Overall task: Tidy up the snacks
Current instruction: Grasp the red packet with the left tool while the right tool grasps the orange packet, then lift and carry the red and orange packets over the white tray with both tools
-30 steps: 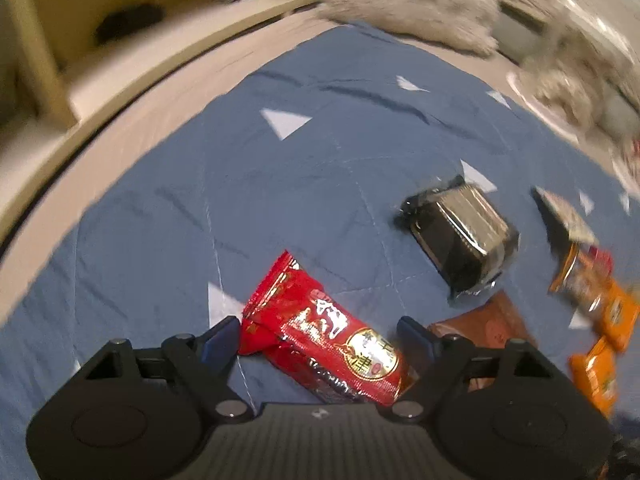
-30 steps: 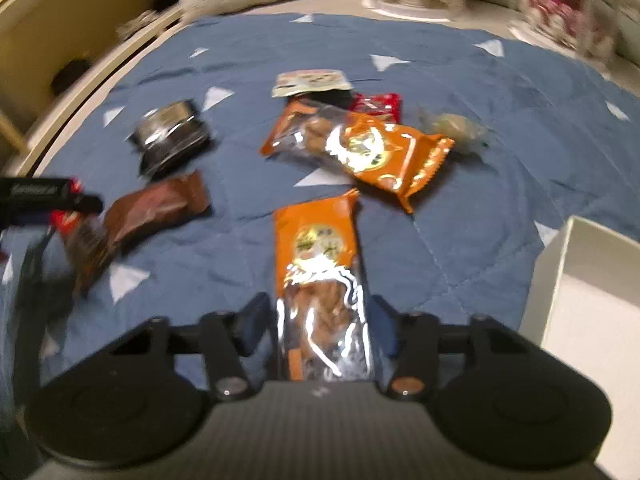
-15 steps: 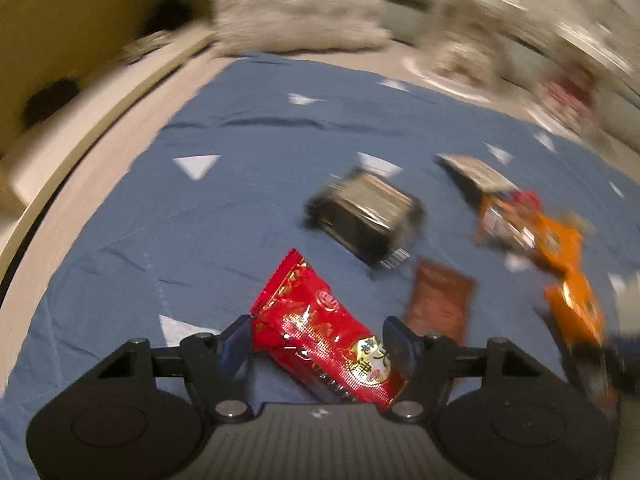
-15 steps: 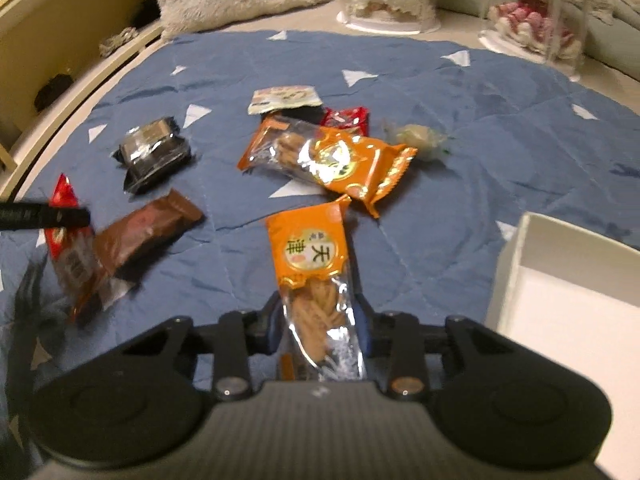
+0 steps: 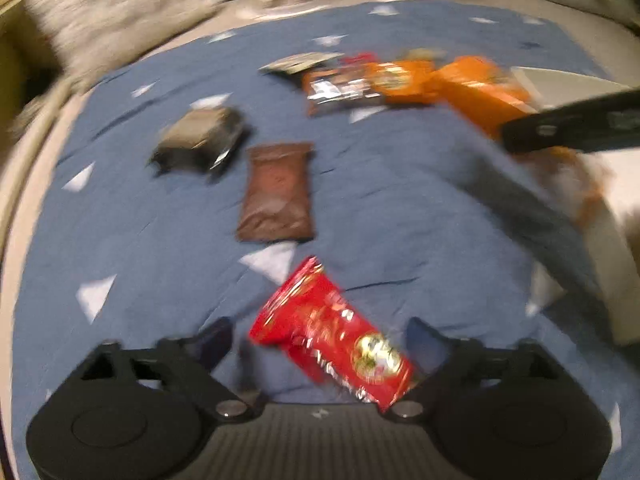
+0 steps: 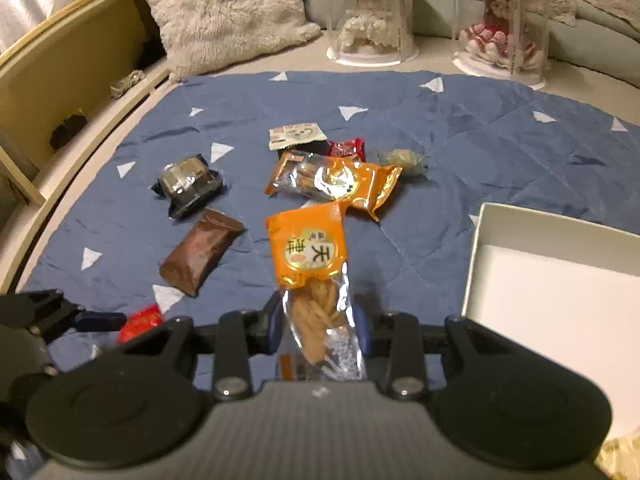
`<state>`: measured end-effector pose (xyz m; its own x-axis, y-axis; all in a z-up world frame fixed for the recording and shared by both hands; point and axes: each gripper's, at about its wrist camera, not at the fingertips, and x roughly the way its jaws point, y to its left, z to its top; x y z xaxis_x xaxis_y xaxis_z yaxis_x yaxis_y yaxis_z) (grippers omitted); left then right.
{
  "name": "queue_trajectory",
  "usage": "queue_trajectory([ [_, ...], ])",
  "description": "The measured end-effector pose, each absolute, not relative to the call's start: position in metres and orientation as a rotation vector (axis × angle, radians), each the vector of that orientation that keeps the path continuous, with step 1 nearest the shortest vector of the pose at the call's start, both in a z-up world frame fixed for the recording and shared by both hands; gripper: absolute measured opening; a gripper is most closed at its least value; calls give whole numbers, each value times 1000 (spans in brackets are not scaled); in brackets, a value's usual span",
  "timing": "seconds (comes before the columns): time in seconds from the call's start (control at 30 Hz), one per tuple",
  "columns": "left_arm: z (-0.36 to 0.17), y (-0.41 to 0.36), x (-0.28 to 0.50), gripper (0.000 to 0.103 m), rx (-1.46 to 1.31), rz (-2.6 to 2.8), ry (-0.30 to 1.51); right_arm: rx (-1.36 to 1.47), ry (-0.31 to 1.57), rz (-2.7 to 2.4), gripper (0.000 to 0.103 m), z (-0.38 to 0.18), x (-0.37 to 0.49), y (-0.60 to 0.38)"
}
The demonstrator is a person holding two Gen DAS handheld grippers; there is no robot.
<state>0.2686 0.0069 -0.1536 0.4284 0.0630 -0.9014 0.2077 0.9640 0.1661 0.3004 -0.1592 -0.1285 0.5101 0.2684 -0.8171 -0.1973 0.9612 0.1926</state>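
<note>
My right gripper (image 6: pixel 318 320) is shut on an orange snack packet (image 6: pixel 310 256) and holds it above the blue mat (image 6: pixel 460 152). My left gripper (image 5: pixel 320 340) has a red snack packet (image 5: pixel 328 336) between its fingers, lifted off the mat; the jaws stand wide and the view is blurred. On the mat lie a brown packet (image 6: pixel 200 252), a black-wrapped cake (image 6: pixel 188 184), another orange packet (image 6: pixel 336 180), a small red packet (image 6: pixel 346 147), a white packet (image 6: pixel 296 135) and a pale wrapped sweet (image 6: pixel 402 159). A white box (image 6: pixel 556 280) stands open at the right.
A fluffy cushion (image 6: pixel 224 12) and two clear domes with dolls (image 6: pixel 366 20) (image 6: pixel 500 28) stand beyond the mat. A wooden bed frame (image 6: pixel 52 80) runs along the left. The left gripper shows at the right wrist view's lower left (image 6: pixel 60 316).
The left gripper has swung right with the red packet, toward the box. The right gripper has lifted and pulled back with the orange packet; the box shows larger.
</note>
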Motion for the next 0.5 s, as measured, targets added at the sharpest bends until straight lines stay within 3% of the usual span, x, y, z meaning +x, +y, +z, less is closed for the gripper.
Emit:
queue_trajectory([
  [0.2,-152,14,262,96,55,67,1181,81,982,264,41,-115,286,-162],
  [0.43,-150,23,259,47,-173,97,1186,75,975,252,41,-110,276,-161],
  [0.5,-146,13,257,44,-131,88,1170,74,974,250,41,-108,273,-162],
])
